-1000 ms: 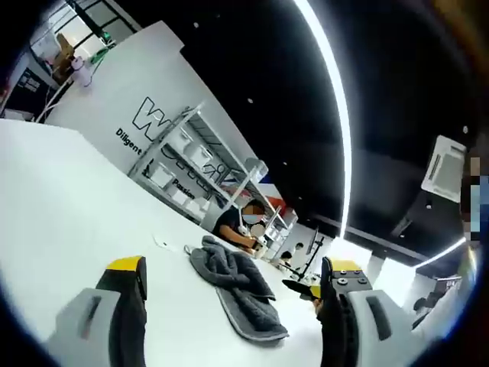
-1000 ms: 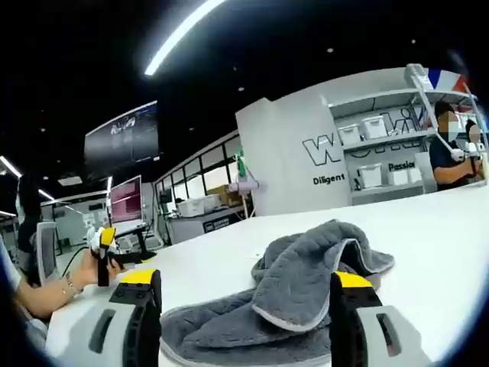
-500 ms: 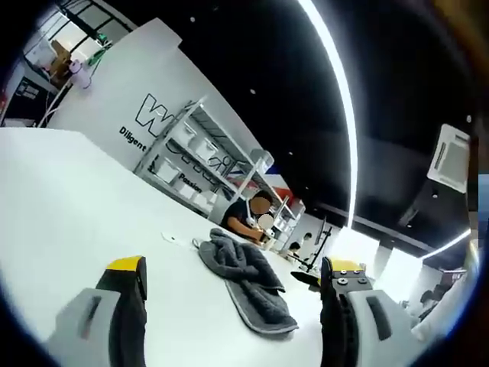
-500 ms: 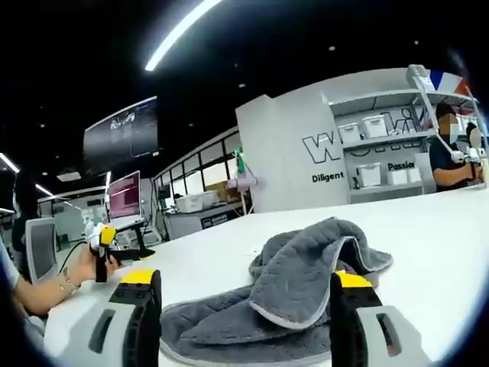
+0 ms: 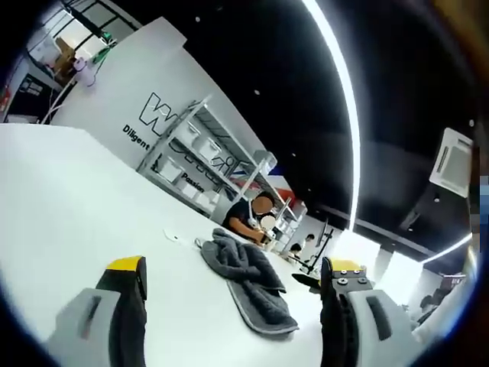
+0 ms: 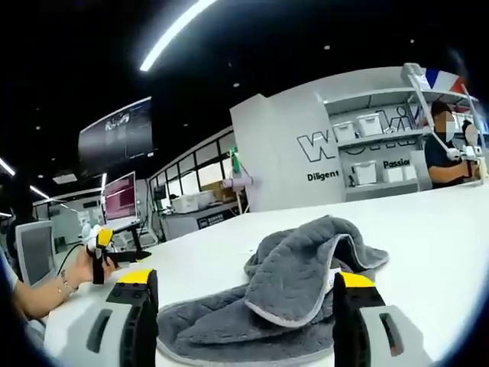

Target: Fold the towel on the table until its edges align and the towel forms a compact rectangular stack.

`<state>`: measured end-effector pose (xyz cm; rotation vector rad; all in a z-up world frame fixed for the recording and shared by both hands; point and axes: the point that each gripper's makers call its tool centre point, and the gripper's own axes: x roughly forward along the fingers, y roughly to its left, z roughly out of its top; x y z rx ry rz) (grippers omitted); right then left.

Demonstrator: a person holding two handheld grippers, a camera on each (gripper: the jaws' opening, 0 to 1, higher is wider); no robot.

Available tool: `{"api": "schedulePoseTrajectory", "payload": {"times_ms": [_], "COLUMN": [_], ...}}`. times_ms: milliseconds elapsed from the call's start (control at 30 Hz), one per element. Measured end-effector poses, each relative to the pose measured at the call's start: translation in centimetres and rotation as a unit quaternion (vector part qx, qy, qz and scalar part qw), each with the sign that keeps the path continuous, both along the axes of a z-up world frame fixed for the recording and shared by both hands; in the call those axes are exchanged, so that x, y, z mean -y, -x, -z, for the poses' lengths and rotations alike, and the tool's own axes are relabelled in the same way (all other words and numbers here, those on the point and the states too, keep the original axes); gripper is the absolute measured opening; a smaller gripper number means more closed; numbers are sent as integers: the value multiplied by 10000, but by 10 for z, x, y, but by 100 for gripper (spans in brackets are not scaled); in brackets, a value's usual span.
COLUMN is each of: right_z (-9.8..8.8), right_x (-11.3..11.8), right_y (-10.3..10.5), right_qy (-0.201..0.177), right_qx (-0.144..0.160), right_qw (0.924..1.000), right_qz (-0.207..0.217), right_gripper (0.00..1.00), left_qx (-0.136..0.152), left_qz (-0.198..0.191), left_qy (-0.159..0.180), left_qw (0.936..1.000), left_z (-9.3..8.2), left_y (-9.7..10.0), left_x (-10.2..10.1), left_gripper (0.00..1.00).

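Observation:
A crumpled grey towel [image 5: 246, 277] with a paler hem lies in a heap on the white table [image 5: 61, 199]. My left gripper [image 5: 233, 269] hangs open well short of the towel, with nothing between its yellow-tipped fingers [image 5: 126, 265]. From the other side the towel [image 6: 294, 279] is much closer, one layer rumpled up over a flatter part. My right gripper [image 6: 244, 281] is open just before the towel's near edge and holds nothing. A hand holds the left gripper [image 6: 99, 243] at the far left, beyond the table's end.
Shelves with white bins [image 5: 191, 153] and a lettered wall [image 6: 328, 145] stand behind the table. A seated person [image 5: 248, 218] works at the far side. A small white item [image 5: 173, 237] lies near the towel. Monitors [image 6: 118, 202] stand at the left.
Both views have shifted slightly with the hands. The towel lies as before, and both grippers stay open.

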<state>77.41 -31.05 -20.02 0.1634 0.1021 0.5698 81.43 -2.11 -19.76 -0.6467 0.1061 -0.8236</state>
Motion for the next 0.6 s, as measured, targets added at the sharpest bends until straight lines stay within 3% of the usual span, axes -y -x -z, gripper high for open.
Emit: {"api": "schedulePoseTrajectory", "payload": {"times_ms": [600], "right_z": [4], "right_x": [-4], "right_y": [-1], "right_qy": [28], "right_qx": [-88], "right_qw": [9999], "right_qz": [-88], "right_gripper": [99], "left_qx": [-157], "left_qz": [41], "left_qy": [65], "left_qw": [9998], "left_z": [5], "left_y": [-1], "left_x": [1], "left_gripper": [99]}}
